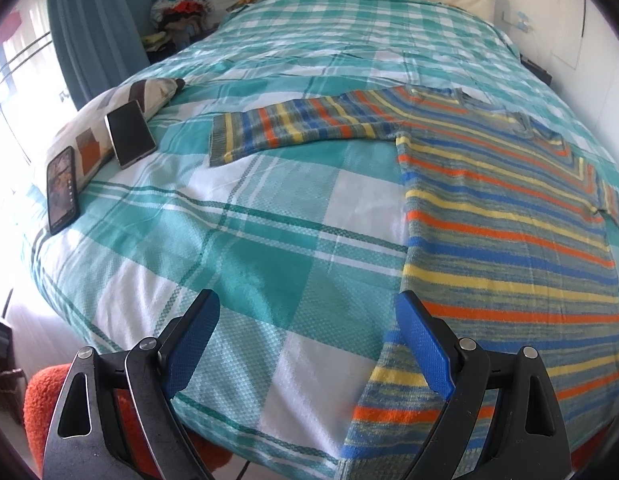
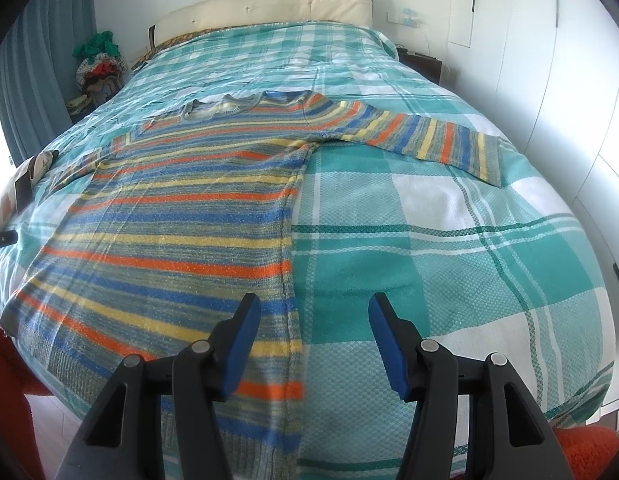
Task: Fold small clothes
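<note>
A striped sweater (image 1: 509, 240) in orange, blue, yellow and grey lies flat on the bed, sleeves spread out to both sides. It also shows in the right wrist view (image 2: 181, 216). My left gripper (image 1: 307, 320) is open and empty above the bedspread, its right finger over the sweater's lower left edge. My right gripper (image 2: 314, 324) is open and empty, straddling the sweater's lower right side seam near the hem. The left sleeve (image 1: 293, 128) and the right sleeve (image 2: 421, 132) lie flat.
The bed has a teal and white plaid bedspread (image 1: 269, 240). Two phones (image 1: 129, 134) (image 1: 62, 190) lean on a patterned pillow (image 1: 109, 120) at the bed's left edge. An orange fuzzy item (image 1: 41, 396) sits below the bed's near edge. A headboard (image 2: 269, 4) is at the back.
</note>
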The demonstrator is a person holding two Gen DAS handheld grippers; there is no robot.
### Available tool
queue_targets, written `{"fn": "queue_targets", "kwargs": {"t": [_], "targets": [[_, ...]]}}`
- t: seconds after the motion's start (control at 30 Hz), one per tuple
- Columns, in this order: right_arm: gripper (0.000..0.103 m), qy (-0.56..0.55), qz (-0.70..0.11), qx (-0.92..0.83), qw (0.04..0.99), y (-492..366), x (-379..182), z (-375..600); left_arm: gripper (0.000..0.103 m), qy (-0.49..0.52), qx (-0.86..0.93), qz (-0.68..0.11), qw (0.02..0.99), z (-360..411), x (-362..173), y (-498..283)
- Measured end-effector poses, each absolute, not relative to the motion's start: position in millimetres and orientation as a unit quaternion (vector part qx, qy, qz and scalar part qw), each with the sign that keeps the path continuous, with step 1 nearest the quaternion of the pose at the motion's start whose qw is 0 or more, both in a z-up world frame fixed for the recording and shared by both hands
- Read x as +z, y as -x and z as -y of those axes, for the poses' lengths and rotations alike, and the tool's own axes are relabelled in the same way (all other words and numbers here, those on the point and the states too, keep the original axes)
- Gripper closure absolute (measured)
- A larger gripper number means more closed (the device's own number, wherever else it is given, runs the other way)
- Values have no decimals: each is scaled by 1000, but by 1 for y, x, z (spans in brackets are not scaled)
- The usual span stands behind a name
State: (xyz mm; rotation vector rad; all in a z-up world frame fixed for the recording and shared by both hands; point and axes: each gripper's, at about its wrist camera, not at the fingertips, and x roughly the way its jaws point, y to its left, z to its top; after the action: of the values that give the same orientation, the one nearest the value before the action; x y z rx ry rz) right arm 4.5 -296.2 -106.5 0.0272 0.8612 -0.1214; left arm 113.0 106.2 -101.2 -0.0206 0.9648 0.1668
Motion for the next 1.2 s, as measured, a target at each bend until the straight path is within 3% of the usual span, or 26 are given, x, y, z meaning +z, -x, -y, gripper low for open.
{"fn": "queue_targets", "kwargs": {"t": [0.63,1.2], "targets": [[47,-13,-417,-59,907,-4,-106,296,12,5,66,-461,885,-95,-98,-107],[47,-12,-414,-57,908,-4,-105,297,8,5,-63,-457,887,-27,-52,-74]]}}
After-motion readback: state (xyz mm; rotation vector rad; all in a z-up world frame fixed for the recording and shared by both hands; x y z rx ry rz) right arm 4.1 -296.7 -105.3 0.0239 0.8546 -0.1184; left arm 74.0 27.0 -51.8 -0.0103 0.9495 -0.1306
